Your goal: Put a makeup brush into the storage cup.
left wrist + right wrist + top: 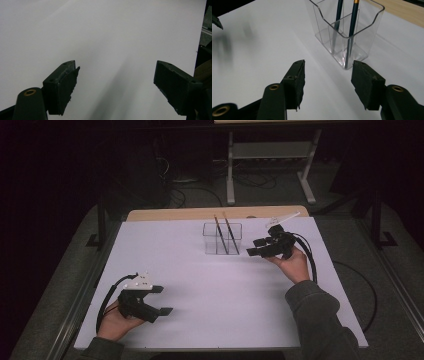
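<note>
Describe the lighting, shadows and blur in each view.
High view: the white table is lit brightly while the room behind is almost black. Left gripper view: soft grey shadows streak the table, and the picture looks hazy. Right gripper view: the clear holder is sharp with small glints, and a smeared shadow lies at the left.
</note>
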